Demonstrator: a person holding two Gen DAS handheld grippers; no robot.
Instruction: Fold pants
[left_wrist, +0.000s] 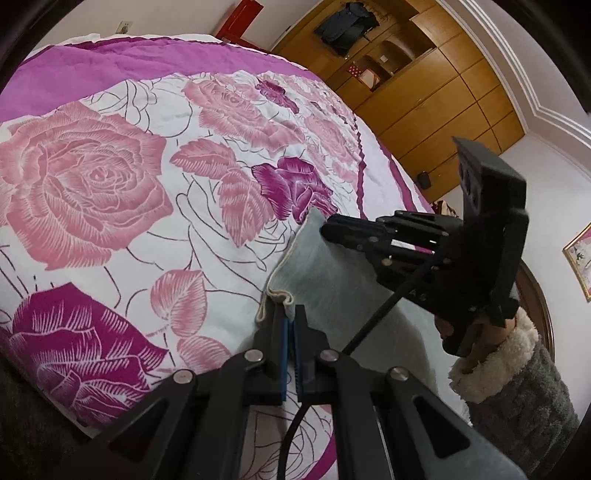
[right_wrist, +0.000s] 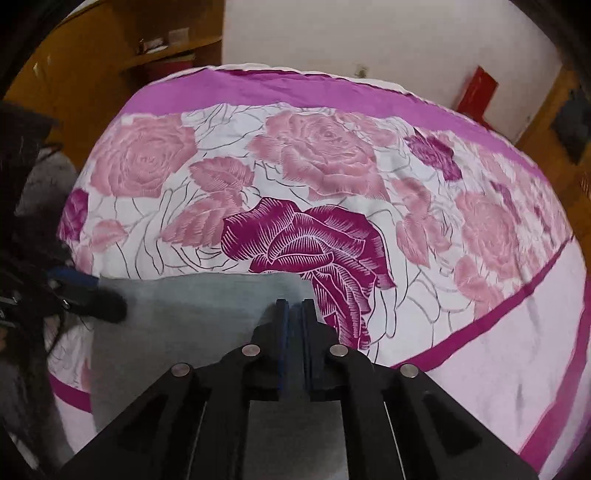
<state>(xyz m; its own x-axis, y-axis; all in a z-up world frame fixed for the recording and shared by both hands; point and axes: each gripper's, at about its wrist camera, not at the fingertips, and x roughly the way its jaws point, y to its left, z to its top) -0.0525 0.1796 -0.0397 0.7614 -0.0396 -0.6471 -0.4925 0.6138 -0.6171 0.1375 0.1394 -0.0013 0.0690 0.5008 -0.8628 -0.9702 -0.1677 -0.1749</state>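
**Both hand-held grippers pinch the pale pants at one end on the rose bedspread**

The left hand-held gripper (left_wrist: 290, 317) is closed tight on the pants (left_wrist: 332, 273), its blue-padded fingers nipping a bunched, cream-hemmed corner of the pale grey-blue cloth. The right hand-held gripper (right_wrist: 293, 308) has its jaws drawn narrow at the far edge of the same cloth; fabric seems to lie between the pads, though that view is soft with blur, so the grip itself is only probable. In the left wrist view its black tip (left_wrist: 330, 230) rests against the other corner of the same end, held by a hand (left_wrist: 465, 332) in a grey knitted sleeve (left_wrist: 524, 398) with a fleecy cuff.

The pants lie on the bedspread (left_wrist: 110, 177), near its close edge, with one end stretched between the two grippers and the rest running back toward the person. Just beyond the pants' far edge sits a dark magenta rose (right_wrist: 314, 240) printed on the bedspread; pink roses spread farther out, up to a purple band. Past the bedspread stand a wooden wardrobe (left_wrist: 424, 74) and a red object (right_wrist: 476, 92) against the wall.
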